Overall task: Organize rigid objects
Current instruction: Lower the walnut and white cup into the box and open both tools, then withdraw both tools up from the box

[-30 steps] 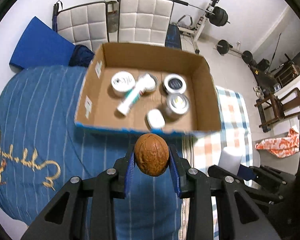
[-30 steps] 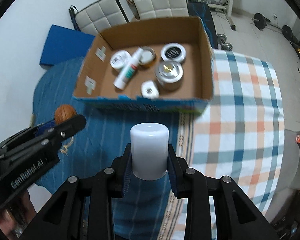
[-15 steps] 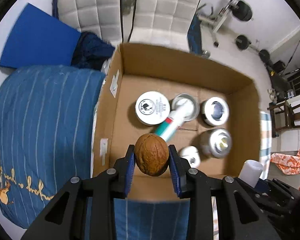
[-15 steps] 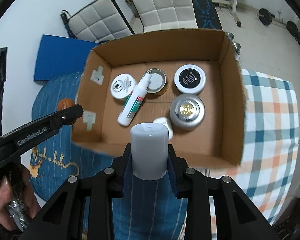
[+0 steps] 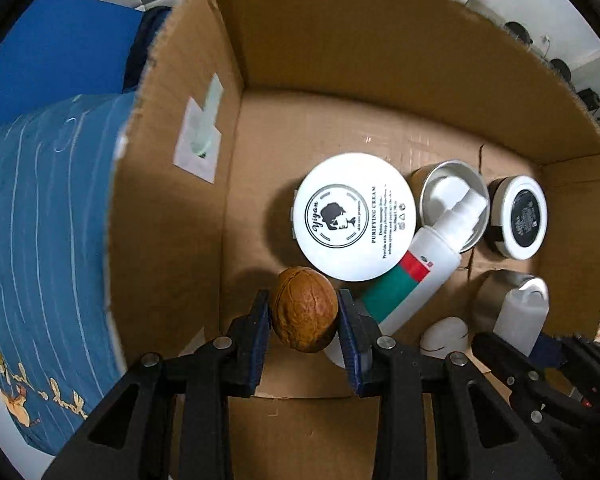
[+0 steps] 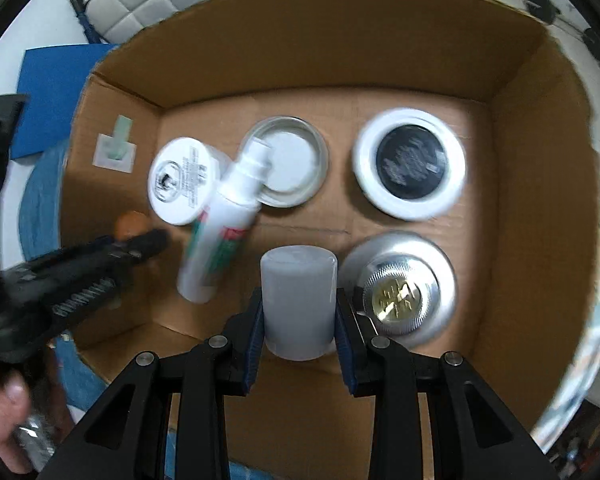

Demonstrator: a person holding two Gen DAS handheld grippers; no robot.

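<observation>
So the walnut (image 5: 304, 309) is pinched between the left gripper (image 5: 304, 320) pads, hanging over the bare left part of the cardboard box (image 5: 172, 184), probably because that's the free floor. The white cap (image 6: 299, 306) is clamped in the right gripper (image 6: 299, 320) over the near middle, between the spray bottle (image 6: 220, 224) and the silver tin (image 6: 400, 294). Both point down, likely for a drop beside the white jar (image 5: 354, 216).

box (image 5: 204, 152): cream jar (image 5: 354, 222) left | spray bottle (image 5: 416, 268) beside, touching
</observation>
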